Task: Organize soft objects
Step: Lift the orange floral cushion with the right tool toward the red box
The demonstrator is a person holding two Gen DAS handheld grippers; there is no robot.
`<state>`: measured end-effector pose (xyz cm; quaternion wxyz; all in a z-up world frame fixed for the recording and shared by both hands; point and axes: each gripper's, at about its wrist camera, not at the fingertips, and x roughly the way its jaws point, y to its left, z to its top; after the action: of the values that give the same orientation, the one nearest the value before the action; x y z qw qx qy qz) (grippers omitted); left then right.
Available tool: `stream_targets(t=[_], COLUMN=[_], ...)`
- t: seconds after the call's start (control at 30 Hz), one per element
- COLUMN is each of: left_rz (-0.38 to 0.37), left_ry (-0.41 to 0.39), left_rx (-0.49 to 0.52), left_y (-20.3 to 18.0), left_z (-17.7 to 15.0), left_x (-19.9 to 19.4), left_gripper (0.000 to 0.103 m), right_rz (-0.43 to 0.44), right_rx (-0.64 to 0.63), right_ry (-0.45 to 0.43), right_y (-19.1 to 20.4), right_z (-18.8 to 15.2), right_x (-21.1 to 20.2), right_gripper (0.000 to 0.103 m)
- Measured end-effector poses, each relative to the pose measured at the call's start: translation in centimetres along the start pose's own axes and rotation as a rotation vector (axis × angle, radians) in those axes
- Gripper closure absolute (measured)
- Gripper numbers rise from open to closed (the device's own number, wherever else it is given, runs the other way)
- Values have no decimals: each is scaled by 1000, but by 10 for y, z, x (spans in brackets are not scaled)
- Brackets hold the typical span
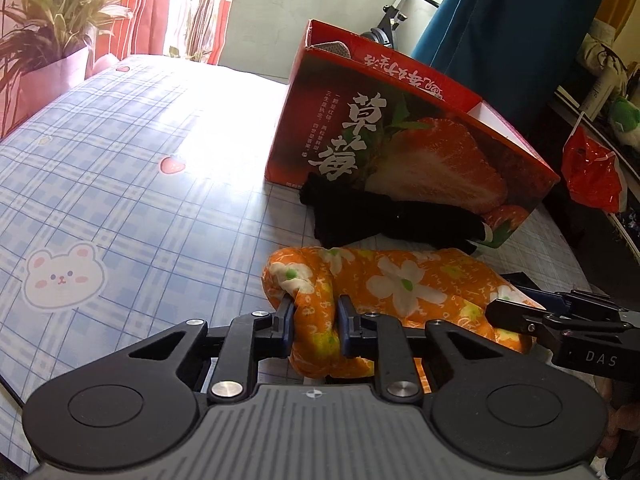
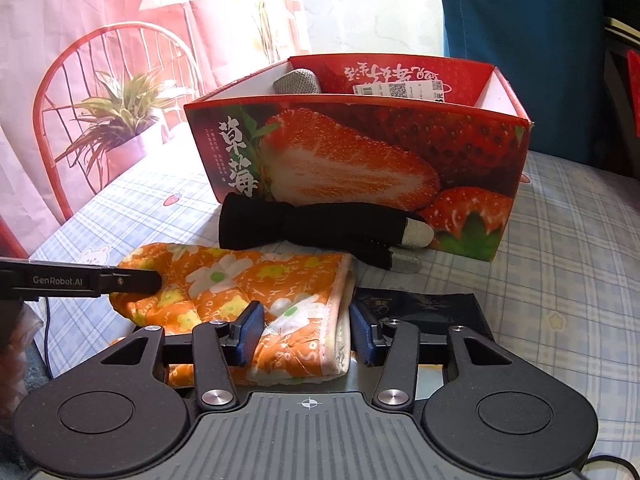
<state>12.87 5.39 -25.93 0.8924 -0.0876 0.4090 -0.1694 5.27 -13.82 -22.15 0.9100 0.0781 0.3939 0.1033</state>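
Note:
An orange floral oven mitt (image 1: 404, 280) lies on the checked tablecloth in front of a red strawberry box (image 1: 400, 148). My left gripper (image 1: 316, 314) is shut on the mitt's left end. My right gripper (image 2: 306, 330) has its jaws around the mitt's cuff end (image 2: 312, 312), the fabric filling the gap; the right pad stands a little off the cuff edge. A black glove with grey fingertips (image 2: 320, 224) lies against the box front (image 2: 360, 152); it also shows in the left wrist view (image 1: 384, 220). A grey knitted item (image 2: 298, 80) sits inside the box.
A dark flat packet (image 2: 424, 308) lies on the cloth right of the mitt. A potted plant (image 1: 52, 28) stands at the table's far left. A red chair (image 2: 100, 92) is behind the table. A blue curtain (image 2: 520, 40) and red bag (image 1: 592, 172) are at right.

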Motion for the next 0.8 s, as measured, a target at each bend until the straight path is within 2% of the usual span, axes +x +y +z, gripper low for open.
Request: stream_targets(t=[0.23, 0.37, 0.47, 0.8], left_rz=[14, 14, 18, 13], left_ry=[-6, -8, -6, -9], left_rx=[29, 25, 29, 25], left_y=[-3, -1, -3, -2], left_z=[-2, -4, -3, -4], left_x=[2, 3, 5, 7], left_gripper=[80, 80, 80, 80], right_rz=[-15, -49, -70, -43], right_rx=[-40, -127, -203, -148], right_ry=[-42, -71, -79, -82], right_y=[8, 18, 26, 19], right_z=[-9, -13, -15, -19], right_x=[-7, -11, -13, -10], right_gripper=[72, 86, 87, 87])
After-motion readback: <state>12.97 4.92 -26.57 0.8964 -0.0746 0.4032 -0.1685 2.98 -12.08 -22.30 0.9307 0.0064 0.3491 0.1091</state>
